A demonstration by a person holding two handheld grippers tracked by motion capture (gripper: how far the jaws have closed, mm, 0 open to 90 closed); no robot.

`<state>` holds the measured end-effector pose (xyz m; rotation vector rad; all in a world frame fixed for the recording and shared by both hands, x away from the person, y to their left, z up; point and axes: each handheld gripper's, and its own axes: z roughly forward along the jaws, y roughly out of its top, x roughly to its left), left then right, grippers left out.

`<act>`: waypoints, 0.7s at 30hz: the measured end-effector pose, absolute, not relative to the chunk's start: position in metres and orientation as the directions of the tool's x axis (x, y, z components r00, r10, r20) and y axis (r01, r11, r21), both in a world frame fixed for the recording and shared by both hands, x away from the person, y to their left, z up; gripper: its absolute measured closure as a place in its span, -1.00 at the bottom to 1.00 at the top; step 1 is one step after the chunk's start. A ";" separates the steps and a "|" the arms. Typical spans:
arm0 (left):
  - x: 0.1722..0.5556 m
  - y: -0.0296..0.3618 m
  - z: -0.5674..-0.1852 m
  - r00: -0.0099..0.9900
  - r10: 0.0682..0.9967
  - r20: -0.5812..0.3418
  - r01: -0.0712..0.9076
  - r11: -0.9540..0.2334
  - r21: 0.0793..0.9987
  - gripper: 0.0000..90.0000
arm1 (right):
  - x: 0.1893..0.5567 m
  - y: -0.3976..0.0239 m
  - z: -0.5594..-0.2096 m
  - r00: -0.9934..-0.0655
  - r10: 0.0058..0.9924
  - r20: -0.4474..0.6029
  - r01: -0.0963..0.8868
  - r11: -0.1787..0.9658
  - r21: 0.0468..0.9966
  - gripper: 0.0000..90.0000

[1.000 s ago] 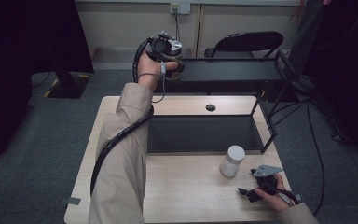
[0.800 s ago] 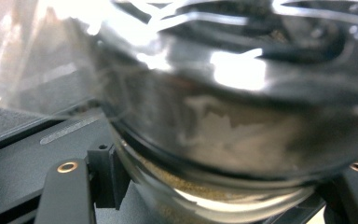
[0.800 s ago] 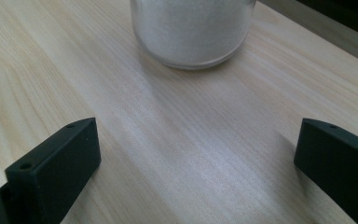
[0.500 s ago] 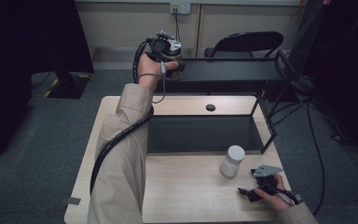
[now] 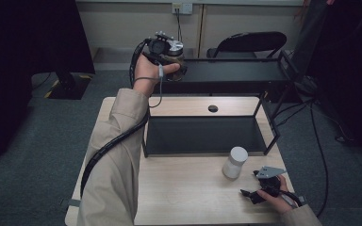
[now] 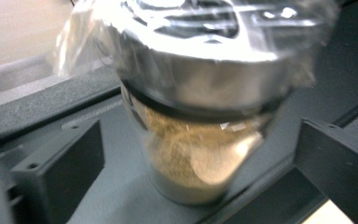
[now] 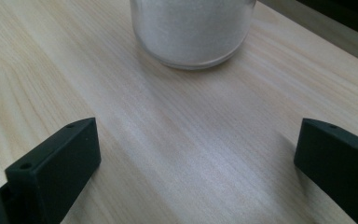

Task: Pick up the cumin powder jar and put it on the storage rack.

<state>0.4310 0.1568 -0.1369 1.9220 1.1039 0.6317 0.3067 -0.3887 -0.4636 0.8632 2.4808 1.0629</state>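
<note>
In the upper middle of the high view, the left gripper (image 5: 176, 63) is reaching to the left end of the black shelf's (image 5: 245, 73) top tier, where the jar of brown powder (image 5: 174, 51) is standing, half hidden behind the hand. In the left gripper view the jar (image 6: 200, 135) is showing blurred, its lid cut off by the top edge; the jaws have just been opening and are standing apart beside it, not pressing. At lower right, the right gripper (image 5: 254, 186) is resting on the wooden table (image 5: 179, 197), jaws wide apart, near the white jar (image 5: 234, 162), whose top is cut off in the right gripper view.
</note>
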 end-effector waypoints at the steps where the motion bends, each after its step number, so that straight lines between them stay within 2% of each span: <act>1: 0.428 0.158 -0.138 0.493 0.870 0.027 0.460 -0.286 0.840 -0.99 | 0.307 -0.389 -0.464 -0.772 0.635 -0.042 0.407 0.544 0.734 -1.00; 21: 0.393 0.176 -0.156 0.559 0.829 0.033 0.415 -0.314 0.854 -0.98 | 0.307 -0.389 -0.464 -0.771 0.635 -0.043 0.407 0.544 0.734 -1.00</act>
